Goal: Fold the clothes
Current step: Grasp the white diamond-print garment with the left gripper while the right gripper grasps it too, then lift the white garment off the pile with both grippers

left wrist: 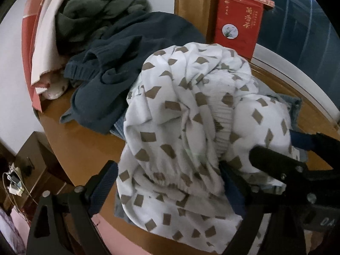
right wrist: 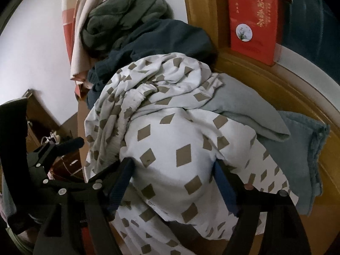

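White garment (right wrist: 170, 148) with brown diamond print is lying bunched and soft on the wooden worktop (left wrist: 80, 144), no clear long axis. Both grippers' jaws are standing wide apart, cloth bulging between them: left gripper (left wrist: 167, 182), right gripper (right wrist: 172, 180). Firm grip: cannot tell. Navy sweater (left wrist: 119, 68) is heaped beyond the jaws.

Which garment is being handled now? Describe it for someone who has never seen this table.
On the wooden table, nearest the cameras, lies a crumpled white garment. Only it carries brown diamond shapes; the neighbouring navy garment and olive garment are plain.
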### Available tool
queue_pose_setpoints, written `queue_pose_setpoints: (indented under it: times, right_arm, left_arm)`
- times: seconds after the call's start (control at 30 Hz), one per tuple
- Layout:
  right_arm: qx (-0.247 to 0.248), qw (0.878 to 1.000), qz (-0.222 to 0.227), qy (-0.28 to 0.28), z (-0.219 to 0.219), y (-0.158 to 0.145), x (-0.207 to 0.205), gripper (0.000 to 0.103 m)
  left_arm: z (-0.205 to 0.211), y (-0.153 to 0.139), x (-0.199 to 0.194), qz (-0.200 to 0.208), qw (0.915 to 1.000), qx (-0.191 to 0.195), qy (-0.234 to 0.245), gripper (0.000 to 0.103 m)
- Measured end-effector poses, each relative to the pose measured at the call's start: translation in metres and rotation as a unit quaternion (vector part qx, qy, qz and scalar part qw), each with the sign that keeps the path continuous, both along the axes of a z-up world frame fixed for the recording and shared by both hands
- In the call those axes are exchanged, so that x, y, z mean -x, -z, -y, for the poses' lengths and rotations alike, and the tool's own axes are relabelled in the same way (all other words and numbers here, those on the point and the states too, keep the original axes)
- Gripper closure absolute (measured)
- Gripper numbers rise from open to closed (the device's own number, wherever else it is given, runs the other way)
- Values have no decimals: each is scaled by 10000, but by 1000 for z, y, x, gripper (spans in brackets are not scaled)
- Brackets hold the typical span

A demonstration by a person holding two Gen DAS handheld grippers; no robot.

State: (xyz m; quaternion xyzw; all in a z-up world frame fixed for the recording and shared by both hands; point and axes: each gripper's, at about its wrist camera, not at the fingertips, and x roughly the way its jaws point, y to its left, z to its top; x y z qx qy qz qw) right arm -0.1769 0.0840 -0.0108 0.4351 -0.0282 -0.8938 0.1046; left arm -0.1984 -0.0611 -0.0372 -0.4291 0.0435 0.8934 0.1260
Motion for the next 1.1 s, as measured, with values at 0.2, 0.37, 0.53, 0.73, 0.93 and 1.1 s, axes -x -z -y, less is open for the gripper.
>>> queue_pose_setpoints:
  times: [0.2, 0.37, 0.53, 0.73, 0.93, 1.1]
  right_arm:
    - [-81, 9999, -90, 109, 1, 0, 3, 39]
    - [-237, 9992, -306, 106, 8, -12, -7, 67]
    - [105, 9981, -598, -78, 7, -40, -16, 78]
    - [544, 9948, -842, -201, 1, -67, -34, 86]
    - [216, 9975, -510, -427, -8, -61, -43, 80]
    - [-8, 9979, 50, -638, -16, -55, -40, 71]
  left_arm:
    - [7, 8, 9, 6, 9997, -251, 45, 0]
    - [10, 0, 3, 80, 9953, -849, 451, 54]
    - [15, -29, -8, -174, 9933, -982, 576, 85]
    - [28, -80, -37, -692, 9867, -1300, 682, 87]
    - [38, -101, -51, -798, 9851, -1356, 697, 87]
    - [36, -63, -46, -220, 9925, -1046, 586, 82]
